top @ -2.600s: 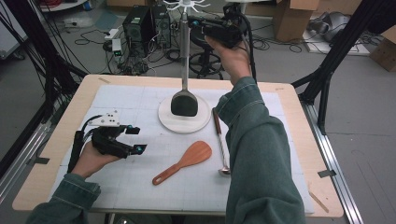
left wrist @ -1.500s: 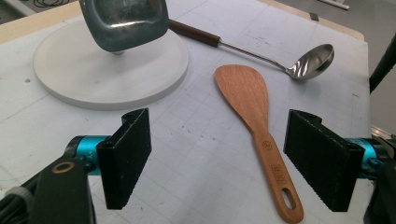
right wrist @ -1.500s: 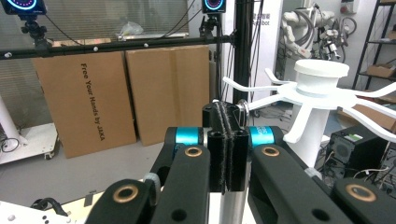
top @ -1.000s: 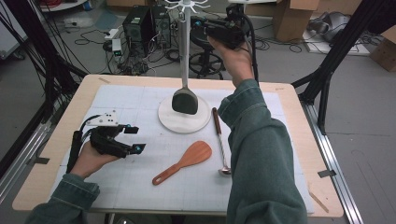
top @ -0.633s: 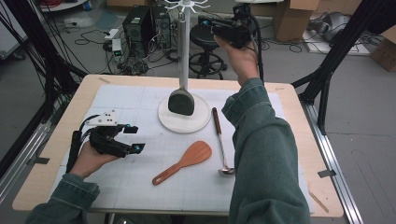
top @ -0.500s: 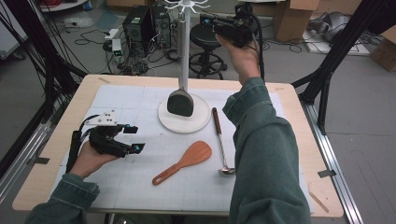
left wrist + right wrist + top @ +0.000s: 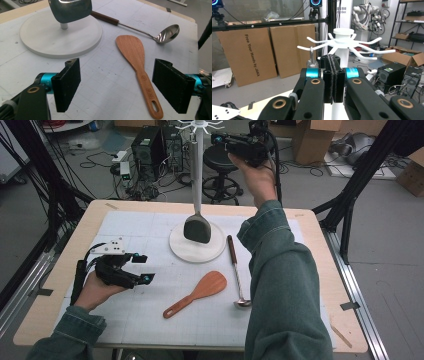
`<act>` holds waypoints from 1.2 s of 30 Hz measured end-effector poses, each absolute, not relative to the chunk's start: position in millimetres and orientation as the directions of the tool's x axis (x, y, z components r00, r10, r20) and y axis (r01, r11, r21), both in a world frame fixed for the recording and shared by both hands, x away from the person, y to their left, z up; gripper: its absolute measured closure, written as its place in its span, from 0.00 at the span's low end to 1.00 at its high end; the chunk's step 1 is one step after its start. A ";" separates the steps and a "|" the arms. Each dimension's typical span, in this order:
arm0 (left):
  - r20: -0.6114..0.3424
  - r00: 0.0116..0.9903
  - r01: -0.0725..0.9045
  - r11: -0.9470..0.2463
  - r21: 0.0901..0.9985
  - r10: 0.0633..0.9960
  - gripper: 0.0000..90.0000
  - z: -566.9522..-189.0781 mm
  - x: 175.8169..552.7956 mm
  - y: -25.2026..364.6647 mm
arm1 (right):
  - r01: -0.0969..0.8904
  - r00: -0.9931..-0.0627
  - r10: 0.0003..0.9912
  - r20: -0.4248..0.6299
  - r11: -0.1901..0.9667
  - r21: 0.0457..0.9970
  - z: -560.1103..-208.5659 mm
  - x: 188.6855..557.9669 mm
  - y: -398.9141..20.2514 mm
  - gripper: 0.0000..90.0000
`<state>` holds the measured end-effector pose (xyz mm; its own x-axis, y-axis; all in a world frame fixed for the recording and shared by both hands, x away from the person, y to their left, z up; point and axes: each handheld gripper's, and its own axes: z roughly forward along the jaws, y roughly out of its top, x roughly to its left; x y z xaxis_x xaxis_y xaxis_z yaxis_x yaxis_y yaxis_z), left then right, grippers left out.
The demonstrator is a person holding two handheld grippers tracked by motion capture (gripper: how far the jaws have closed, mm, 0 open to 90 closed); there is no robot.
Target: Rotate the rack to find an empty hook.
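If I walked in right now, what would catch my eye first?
Probably the tall white rack on its round base mid-table, a dark spatula hanging from one hook. The right tool is raised beside the rack's top, jaws shut. On the mat lie a wooden spatula and a steel ladle, with the left tool open nearby.

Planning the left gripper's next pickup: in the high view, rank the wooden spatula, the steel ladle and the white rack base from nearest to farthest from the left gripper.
1. Wooden spatula: just right of the left gripper, handle end toward the near edge.
2. White rack base: round, beyond and to the right, mid-table.
3. Steel ladle: farthest right, beside the person's right sleeve.
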<state>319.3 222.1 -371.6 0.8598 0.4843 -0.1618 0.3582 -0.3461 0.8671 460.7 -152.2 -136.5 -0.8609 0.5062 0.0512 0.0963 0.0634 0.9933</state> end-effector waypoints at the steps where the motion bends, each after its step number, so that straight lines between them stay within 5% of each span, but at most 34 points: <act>1: -0.162 0.859 0.359 -0.347 0.867 0.485 0.26 -371.7 319.4 222.0 | 0.094 -0.862 0.504 0.049 0.064 0.994 -136.2 460.4 -151.2 1.00; 36: -0.146 0.855 0.350 -0.347 0.870 0.497 0.25 -370.4 316.7 222.5 | 0.086 -0.890 0.453 0.043 0.076 0.993 -142.6 457.1 -128.0 0.97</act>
<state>316.7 222.5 -370.4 0.8553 0.4971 -0.1461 0.3504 -0.3472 0.8699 457.1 -128.0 -142.6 -0.8903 0.4533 0.0426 0.0860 0.0756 0.9934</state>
